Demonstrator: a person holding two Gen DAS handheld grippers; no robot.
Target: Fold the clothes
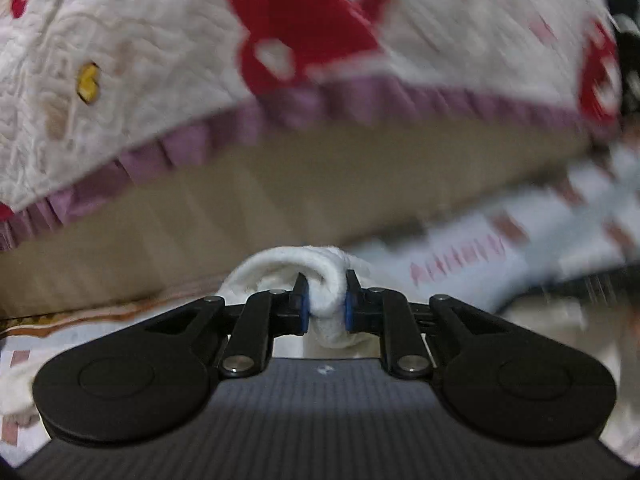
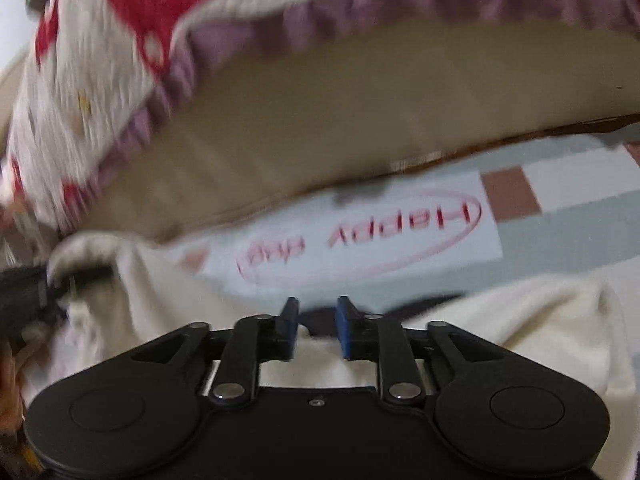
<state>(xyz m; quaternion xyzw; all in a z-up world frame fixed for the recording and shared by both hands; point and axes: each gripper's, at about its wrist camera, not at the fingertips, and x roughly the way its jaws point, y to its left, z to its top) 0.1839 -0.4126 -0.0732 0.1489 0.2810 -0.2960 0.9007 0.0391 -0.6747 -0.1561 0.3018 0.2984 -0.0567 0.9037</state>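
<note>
Garment (image 1: 326,292), white and soft, is bunched between the left gripper (image 1: 325,308) pads, pinched tight. Right gripper (image 2: 318,330) hangs part open over more of the cloth, holding nothing. The garment lies on a patterned mat (image 2: 560,232) beside a quilt-covered bed (image 1: 160,60). Best to grip a matching corner with the right before lifting. No containers show.
</note>
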